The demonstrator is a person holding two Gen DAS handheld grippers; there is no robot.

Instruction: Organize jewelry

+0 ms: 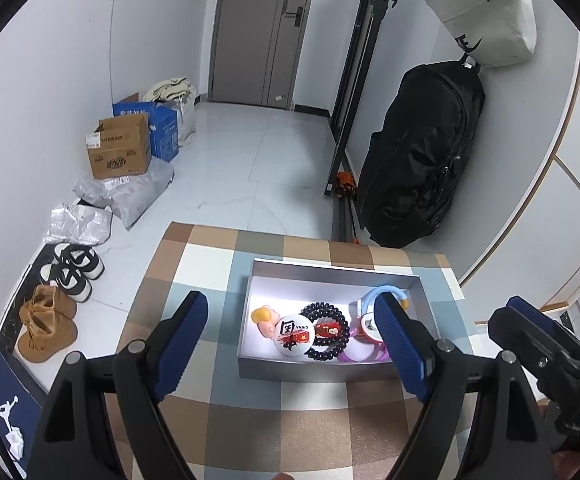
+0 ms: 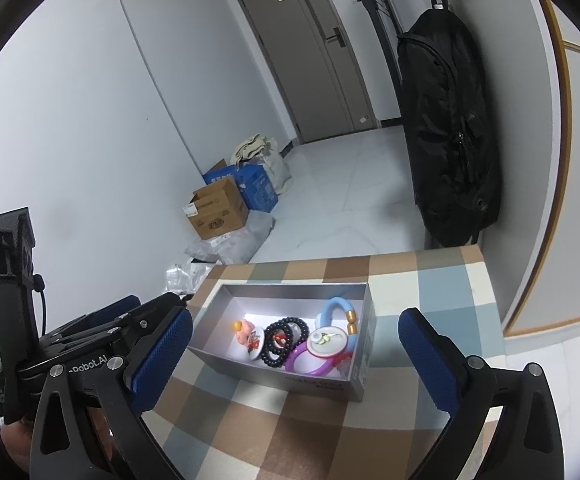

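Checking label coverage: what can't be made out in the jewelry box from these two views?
- Purple bangle: left wrist view, partly hidden by the left gripper finger; right wrist view, under the round white piece.
- Box floor: washed out by glare, both views.
- Badge print: right wrist view, too small.
- Right gripper: nothing hidden; open, empty.

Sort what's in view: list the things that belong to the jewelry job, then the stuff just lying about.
Job: grey box; black bead bracelet; purple bangle; light blue bangle; round China badge; small pig figure.

Lying about: cardboard box; black backpack; brown boots; black-and-white sneakers.
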